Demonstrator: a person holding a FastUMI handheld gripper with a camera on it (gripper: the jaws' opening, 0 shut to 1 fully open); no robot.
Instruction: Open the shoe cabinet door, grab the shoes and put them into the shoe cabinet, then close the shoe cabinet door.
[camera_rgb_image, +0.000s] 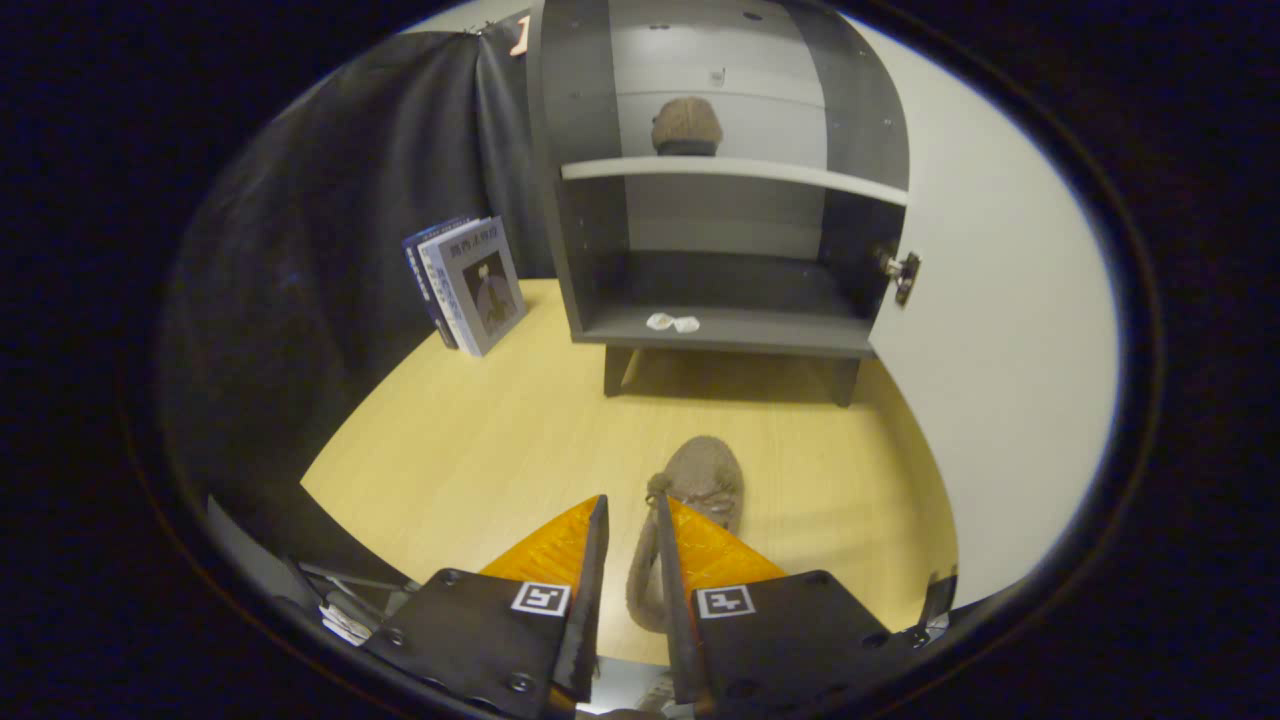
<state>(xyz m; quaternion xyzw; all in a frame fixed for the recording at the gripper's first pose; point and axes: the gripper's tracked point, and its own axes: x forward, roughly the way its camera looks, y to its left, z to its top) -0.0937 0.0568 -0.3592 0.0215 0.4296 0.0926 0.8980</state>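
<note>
One shoe (700, 480) on floor, one (686, 125) shelved; claw (630, 515) narrowly parted.

The books' (470, 280) cover lettering is too small to read.

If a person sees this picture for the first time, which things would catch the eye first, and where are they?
First, the gripper, its fingers closed on the rim of a fuzzy brown slipper lying on the light wooden floor. Beyond it stands the open dark grey shoe cabinet, its white door swung right, with a matching brown slipper on the upper shelf. Upright books stand left of the cabinet.
</note>
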